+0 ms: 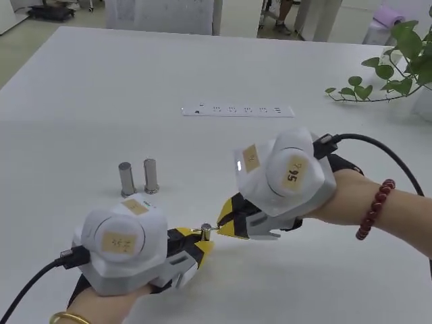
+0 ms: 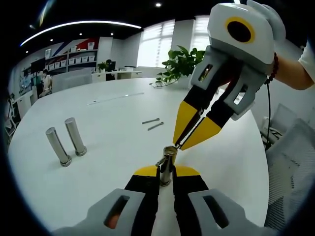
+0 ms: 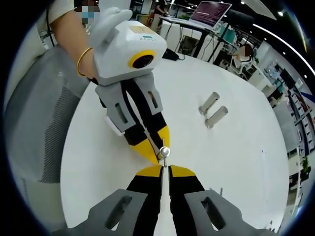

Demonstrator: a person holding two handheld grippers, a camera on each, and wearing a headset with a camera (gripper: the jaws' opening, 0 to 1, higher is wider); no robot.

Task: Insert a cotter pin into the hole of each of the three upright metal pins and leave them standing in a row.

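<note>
- Metal pin (image 2: 167,162) stands upright between the two grippers, near the front edge of the tabletop (image 1: 304,270). Its lower part is hidden between the fingers, so I cannot tell whether its foot touches the surface.
- Left gripper (image 2: 166,173) has its fingers closed tight on this pin's shaft, one on each side, with the pin's top clear above them.
- Right gripper (image 3: 165,170) points at the pin from the opposite side. Its fingers are pressed almost together, pinching a thin cotter pin (image 3: 165,161) at their yellow tips.
- The cotter pin's free end meets the top of the held pin. How far it sits in the hole is too small to tell.
- Two more upright pins, one (image 1: 125,179) and the other (image 1: 150,175), stand just beside each other farther back on the left, apart from both grippers.
- Two loose cotter pins (image 2: 150,120) lie flat on the tabletop beyond the grippers, close together.
- A white power strip (image 1: 237,110) lies toward the middle of the tabletop, and a leafy plant (image 1: 398,61) sits at its far right corner.
</note>
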